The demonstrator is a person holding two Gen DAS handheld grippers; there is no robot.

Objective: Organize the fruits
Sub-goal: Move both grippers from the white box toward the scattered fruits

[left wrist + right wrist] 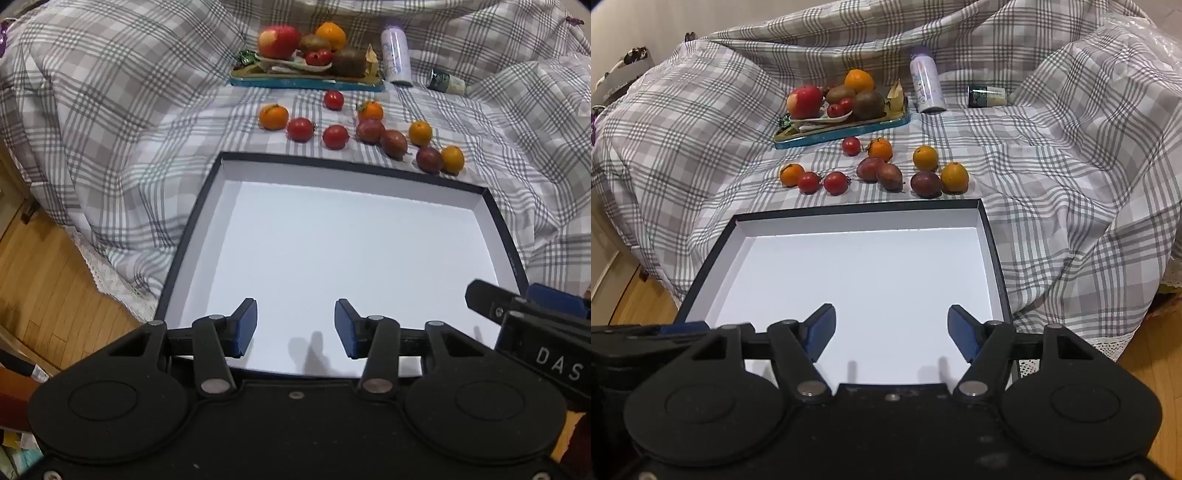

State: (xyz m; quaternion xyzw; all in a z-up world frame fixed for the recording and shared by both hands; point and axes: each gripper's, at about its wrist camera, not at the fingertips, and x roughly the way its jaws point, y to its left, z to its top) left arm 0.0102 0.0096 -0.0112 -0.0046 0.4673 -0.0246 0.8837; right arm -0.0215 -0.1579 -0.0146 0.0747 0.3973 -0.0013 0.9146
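Both grippers, left (295, 328) and right (890, 332), hover open and empty over the box (991, 236); round fruits (834, 182) beyond its far edge could roll on soft bedding (1071, 155) if nudged.

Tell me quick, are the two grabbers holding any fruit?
Left gripper: open, holding nothing.
Right gripper: open, holding nothing.

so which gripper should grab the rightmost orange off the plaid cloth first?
Probably right. The right gripper is open and empty, the round orange just right of its axis; for the left gripper it sits far right.
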